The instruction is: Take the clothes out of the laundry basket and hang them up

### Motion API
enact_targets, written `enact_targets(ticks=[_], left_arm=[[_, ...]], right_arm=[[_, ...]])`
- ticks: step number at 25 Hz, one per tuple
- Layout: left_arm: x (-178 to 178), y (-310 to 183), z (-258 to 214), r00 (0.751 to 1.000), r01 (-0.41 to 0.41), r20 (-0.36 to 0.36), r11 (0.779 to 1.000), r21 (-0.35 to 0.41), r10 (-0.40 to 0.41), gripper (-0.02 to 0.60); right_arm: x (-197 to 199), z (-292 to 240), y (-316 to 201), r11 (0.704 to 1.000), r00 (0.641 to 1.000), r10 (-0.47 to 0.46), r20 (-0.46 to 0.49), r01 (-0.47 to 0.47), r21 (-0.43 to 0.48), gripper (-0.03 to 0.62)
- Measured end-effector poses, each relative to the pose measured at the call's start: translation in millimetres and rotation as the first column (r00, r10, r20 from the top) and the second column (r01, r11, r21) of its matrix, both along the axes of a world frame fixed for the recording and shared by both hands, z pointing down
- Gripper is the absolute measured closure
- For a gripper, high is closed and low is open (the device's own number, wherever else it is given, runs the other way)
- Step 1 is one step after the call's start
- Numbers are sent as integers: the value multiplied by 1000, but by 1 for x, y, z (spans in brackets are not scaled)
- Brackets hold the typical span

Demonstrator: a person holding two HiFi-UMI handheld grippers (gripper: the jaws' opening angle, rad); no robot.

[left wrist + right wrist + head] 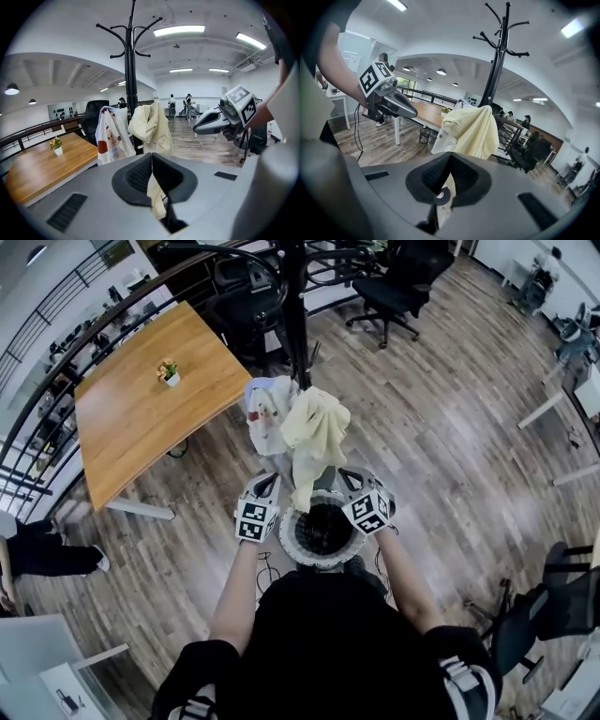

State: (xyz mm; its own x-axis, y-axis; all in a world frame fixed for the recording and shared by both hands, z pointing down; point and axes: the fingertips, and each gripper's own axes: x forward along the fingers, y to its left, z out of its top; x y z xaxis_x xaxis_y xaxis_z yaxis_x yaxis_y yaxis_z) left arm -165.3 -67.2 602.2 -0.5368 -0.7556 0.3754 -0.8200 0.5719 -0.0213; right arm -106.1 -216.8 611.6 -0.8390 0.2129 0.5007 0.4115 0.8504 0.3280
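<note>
The pale yellow garment (316, 432) is hanging bunched just in front of the coat rack (296, 334), on my side of its pole, with a narrow tail dropping toward the laundry basket (287, 532) at the rack's foot. I am gripping it with both claws. My left gripper (268, 484) is clenched on a thin strip of the yellow cloth, and my right gripper (350, 476) is clamped on another fold of it, one on each side of the tail. I cannot tell whether any of the bulk is already resting on a hook.

The first thing worrying me is the hold itself. Each claw is pinching only a slim edge, so I am judging that the garment's weight could pull the fabric out as I am lifting.

The bunching is a second risk. With the cloth wadded like this, I may be pushing a lump at a hook and not an opening or collar, and it could slide straight off.

The dangling tail could be catching on the basket rim and dragging.

A white printed garment (262, 413) is already hanging on the rack, touching the yellow one on its left. Crowding in there could be knocking it down, or rocking the rack.
</note>
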Motion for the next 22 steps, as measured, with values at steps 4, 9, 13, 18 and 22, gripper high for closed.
enact_targets(ticks=[4, 9, 13, 18, 22], left_arm=[[8, -3, -5, 999, 35, 8, 999, -3, -35, 558], [24, -5, -14, 996, 83, 15, 997, -8, -83, 560], [34, -6, -19, 993, 119, 17, 993, -12, -119, 560], [49, -9, -25, 988, 153, 26, 988, -17, -153, 560], [58, -13, -28, 984, 174, 38, 985, -14, -174, 560]], right_arm=[[9, -3, -13, 999, 1000, -30, -4, 30, -35, 586], [15, -8, -22, 995, 997, -76, -5, 76, -64, 588], [18, -12, -26, 992, 994, -105, -4, 104, -76, 588], [26, -16, -33, 988, 992, -127, 4, 127, -87, 588], [31, -15, -37, 986, 989, -147, 10, 148, -83, 588]])
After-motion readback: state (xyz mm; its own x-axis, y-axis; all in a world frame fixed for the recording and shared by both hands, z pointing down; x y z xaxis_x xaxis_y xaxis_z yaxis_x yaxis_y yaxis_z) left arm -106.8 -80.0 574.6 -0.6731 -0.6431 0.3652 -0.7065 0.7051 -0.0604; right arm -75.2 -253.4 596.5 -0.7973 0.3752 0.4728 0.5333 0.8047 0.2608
